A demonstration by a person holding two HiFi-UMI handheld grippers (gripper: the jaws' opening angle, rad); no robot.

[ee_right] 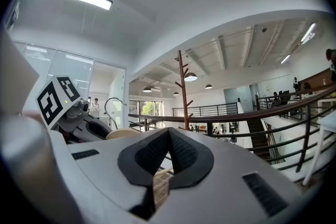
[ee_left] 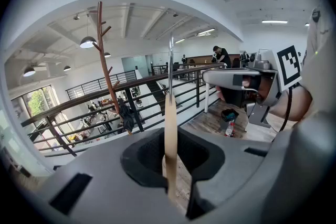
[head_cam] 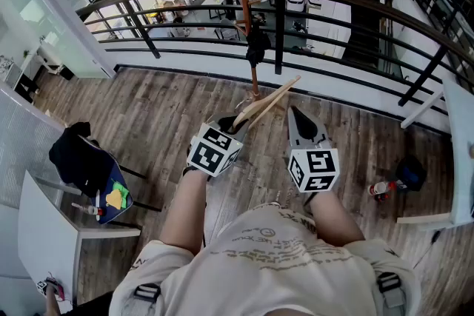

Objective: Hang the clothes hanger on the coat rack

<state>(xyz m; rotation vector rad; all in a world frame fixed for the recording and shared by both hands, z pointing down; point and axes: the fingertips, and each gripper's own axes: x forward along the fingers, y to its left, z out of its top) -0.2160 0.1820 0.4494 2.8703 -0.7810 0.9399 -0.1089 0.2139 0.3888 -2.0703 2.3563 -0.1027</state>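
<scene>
The head view looks steeply down from above the person's shoulders onto the grey-brown wood-plank floor point(head_cam: 148, 115); each gripper view sits close behind its own jaws, facing outward and roughly level; all three share the tall brown branched wooden coat rack point(head_cam: 243, 4) and the dark metal railing point(head_cam: 279, 41).

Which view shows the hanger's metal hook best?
The right gripper view: the hook shows its full curve side-on. The left gripper view sees the hook edge-on, as a thin upright line. The head view shows the hanger only as wooden arms, with no clear hook.
</scene>
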